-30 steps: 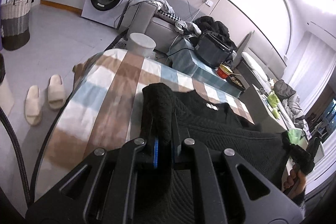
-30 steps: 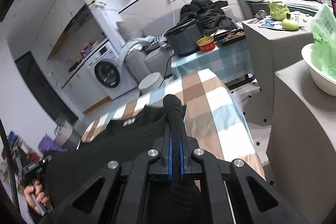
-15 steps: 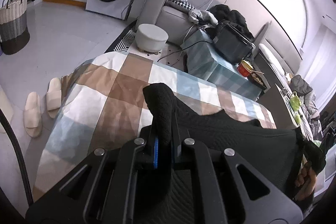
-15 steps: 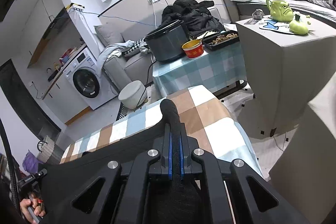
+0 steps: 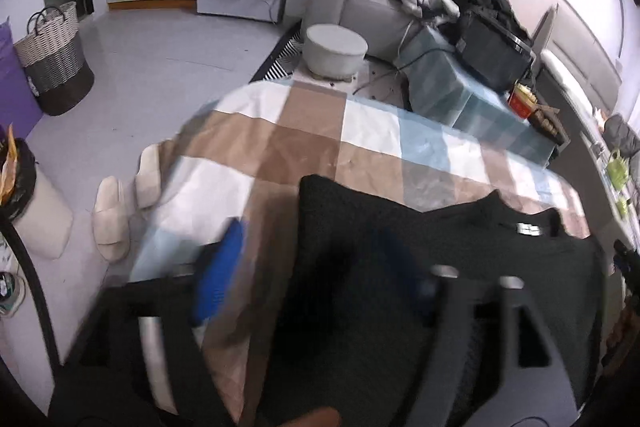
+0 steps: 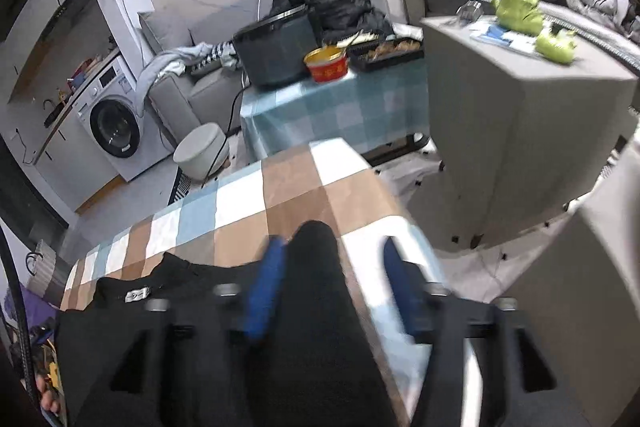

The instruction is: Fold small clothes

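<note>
On the checked desk (image 5: 304,143) lies a black sweater (image 5: 460,247), collar label facing up. L gripper (image 5: 316,267): jaws spread wide, one blue pad beside the sleeve edge, nothing held; view is blurred. R gripper (image 6: 334,283): jaws also apart, a sleeve lying loose btwn the pads w/o being pinched. Judgement: fabric looks just released. To do it well, back both grippers straight off w/o snagging knit, then flatten before next fold.

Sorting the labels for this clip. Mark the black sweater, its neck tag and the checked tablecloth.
black sweater (image 5: 460,267): left wrist view, on the knit body.
neck tag (image 5: 529,228): left wrist view, on the white label at the collar.
checked tablecloth (image 6: 296,187): right wrist view, on a bare brown square.
</note>
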